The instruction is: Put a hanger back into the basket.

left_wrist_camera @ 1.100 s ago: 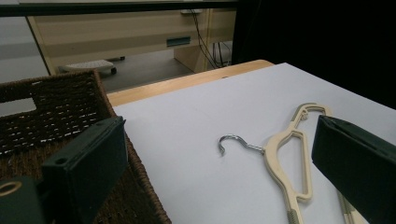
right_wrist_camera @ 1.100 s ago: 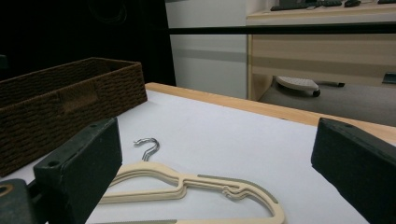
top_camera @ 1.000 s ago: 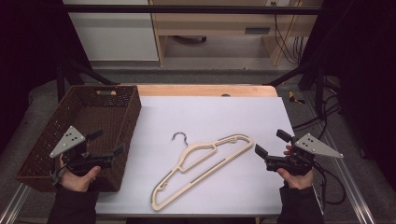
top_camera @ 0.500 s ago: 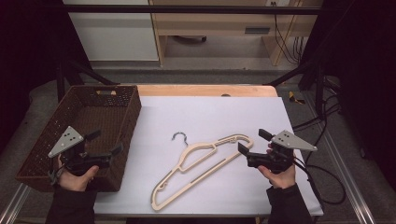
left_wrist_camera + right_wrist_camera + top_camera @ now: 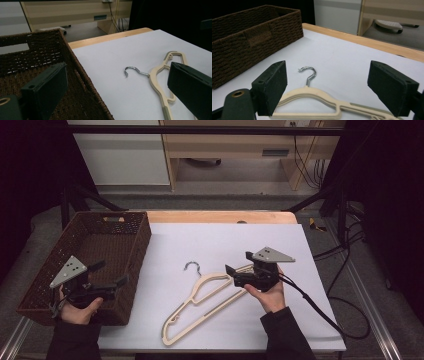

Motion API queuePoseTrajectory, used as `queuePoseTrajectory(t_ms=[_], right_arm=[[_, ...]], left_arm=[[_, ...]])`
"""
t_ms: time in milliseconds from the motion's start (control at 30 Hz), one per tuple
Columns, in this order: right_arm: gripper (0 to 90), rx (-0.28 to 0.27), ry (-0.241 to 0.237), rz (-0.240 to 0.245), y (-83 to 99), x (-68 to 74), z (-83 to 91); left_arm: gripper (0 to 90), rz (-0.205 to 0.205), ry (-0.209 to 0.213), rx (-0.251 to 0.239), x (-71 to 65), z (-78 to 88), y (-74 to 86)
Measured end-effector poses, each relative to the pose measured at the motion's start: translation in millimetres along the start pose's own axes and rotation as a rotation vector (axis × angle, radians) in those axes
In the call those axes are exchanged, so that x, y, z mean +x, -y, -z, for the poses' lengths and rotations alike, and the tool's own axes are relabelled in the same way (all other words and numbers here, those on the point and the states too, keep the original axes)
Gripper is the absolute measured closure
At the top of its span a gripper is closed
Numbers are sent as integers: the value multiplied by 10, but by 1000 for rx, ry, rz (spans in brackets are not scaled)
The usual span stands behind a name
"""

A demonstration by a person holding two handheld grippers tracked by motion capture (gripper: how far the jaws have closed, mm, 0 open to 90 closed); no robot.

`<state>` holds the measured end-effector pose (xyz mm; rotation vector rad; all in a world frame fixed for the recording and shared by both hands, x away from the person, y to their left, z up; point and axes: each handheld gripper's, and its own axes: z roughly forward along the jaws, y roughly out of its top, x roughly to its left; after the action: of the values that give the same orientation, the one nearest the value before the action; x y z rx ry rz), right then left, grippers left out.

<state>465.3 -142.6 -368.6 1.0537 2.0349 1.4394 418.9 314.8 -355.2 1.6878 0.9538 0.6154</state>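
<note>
Pale wooden cabinet (image 5: pixel 235 145) and white panel (image 5: pixel 120 157) behind, grey floor (image 5: pixel 235 200) between

The left hand (image 5: pixel 80 305) holds the left gripper (image 5: pixel 111 276) level near the table's left edge, jaws spread wide with nothing between them. The right hand (image 5: pixel 267 295) holds the right gripper (image 5: pixel 239 269) low over the table's middle, pointing left; its jaws have just been closing yet stand apart, seemingly gripping nothing.

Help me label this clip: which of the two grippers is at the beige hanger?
The right gripper, its open fingers around the beige plastic hanger; the left gripper hovers over the brown wicker basket.
</note>
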Motion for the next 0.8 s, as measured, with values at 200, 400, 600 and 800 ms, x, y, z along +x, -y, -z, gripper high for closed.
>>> queuePoseTrajectory(t_ms=[200,400,600,800], right_arm=[[186,42,-15,12,-63,107,-386],[215,101,-37,38,-44,189,-719],[291,162,-45,18,-8,233,-999],[354,243,-27,30,113,246,-1259]], left_arm=[[25,-9,-7,8,3,-6,-1],[25,-12,-9,10,0,-10,-3],[27,-9,-10,9,8,-7,-4],[27,-12,-10,11,10,-8,-4]])
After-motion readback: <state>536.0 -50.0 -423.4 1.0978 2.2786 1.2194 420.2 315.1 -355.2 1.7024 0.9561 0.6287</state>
